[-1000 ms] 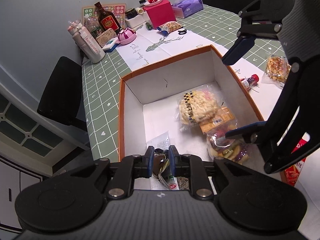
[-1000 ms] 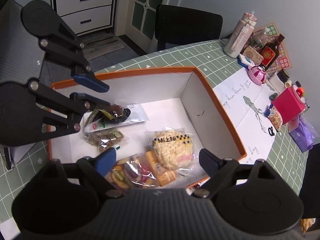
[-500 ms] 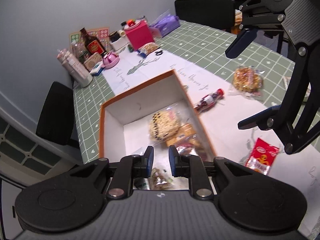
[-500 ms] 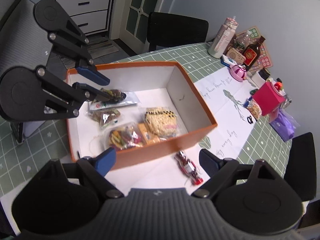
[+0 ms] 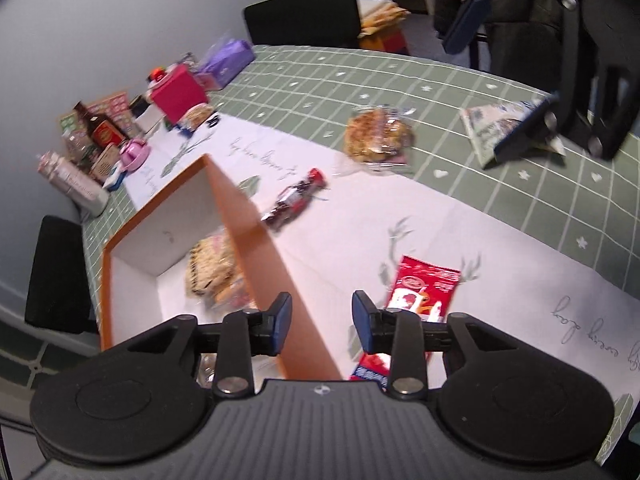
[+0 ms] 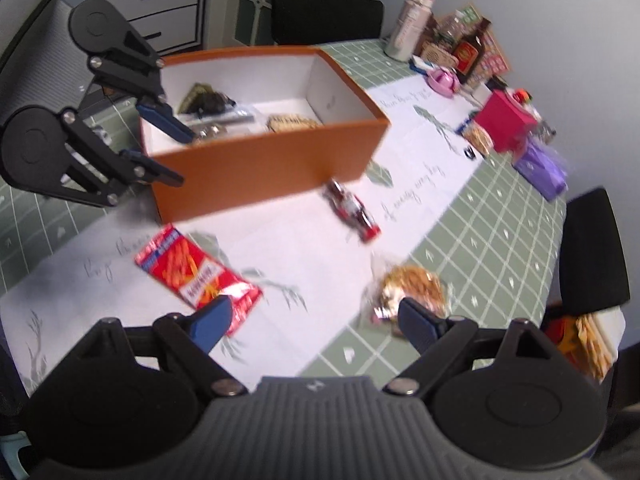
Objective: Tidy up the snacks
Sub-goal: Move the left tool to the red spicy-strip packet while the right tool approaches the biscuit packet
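Observation:
The orange box (image 5: 256, 240) (image 6: 260, 160) holds a rice-cake bag (image 5: 210, 264), a dark packet (image 6: 204, 100) and other snacks. On the white runner lie a red snack packet (image 5: 420, 284) (image 6: 192, 272), a small dark-red wrapped snack (image 5: 294, 200) (image 6: 352, 210) and a clear bag of golden snacks (image 5: 376, 136) (image 6: 412, 284). My left gripper (image 5: 320, 316) (image 6: 176, 154) hovers at the box's near corner, its jaws opening with nothing between them. My right gripper (image 6: 316, 316) (image 5: 492, 84) is open and empty above the runner, between the red packet and the golden bag.
A blue-and-white packet (image 5: 492, 128) lies on the green checked cloth under the right gripper. Bottles (image 6: 412, 20), a pink box (image 6: 508, 120) and a purple pack (image 6: 540, 164) crowd the table's far end. Black chairs (image 6: 592, 248) stand around it, and drawers (image 6: 160, 12) stand behind.
Both grippers have pulled back from over the box to the runner beside it. The dark packet between the left jaws a second ago now lies in the box, and those jaws stand wider.

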{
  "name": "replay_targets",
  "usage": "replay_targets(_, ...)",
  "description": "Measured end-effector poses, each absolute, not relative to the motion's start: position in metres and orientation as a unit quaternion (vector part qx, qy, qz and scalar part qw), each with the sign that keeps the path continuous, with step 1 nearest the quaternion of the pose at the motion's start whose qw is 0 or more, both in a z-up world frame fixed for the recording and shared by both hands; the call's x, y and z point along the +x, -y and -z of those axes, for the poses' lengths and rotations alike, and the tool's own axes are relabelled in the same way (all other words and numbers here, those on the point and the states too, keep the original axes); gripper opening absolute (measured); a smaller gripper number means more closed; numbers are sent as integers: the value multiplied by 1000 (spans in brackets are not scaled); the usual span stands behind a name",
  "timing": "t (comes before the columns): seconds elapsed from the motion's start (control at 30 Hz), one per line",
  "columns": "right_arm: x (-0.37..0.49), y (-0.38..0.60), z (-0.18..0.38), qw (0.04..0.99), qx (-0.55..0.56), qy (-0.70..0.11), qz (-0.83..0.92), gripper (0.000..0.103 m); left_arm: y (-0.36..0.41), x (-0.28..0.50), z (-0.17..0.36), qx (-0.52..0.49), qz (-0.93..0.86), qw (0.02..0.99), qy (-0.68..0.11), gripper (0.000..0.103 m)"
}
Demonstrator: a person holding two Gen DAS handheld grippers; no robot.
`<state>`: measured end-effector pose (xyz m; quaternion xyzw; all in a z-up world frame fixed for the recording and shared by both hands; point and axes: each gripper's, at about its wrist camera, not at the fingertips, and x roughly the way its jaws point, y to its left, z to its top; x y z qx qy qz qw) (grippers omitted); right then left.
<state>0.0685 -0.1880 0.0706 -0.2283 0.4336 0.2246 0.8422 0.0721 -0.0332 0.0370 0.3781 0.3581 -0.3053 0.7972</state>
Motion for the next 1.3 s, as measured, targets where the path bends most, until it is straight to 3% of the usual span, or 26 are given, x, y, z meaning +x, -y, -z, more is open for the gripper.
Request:
replay_targets(0.1, 62, 214, -57, 842, -220, -449, -204, 88, 43, 64, -24, 381, 328, 783, -366, 58)
replay_targets(0.57, 52, 272, -3, 829, -192, -497, -168, 96, 71, 56, 34, 466, 348, 714, -391, 64)
replay_targets(0.67, 54, 275, 1, 829, -188, -500, -166, 96, 72, 58, 41, 468, 356, 702, -402, 71)
replay_targets(1.3, 60, 295, 20, 824, -167, -511, -177, 96, 71, 91, 70, 442, 367, 659, -485, 71)
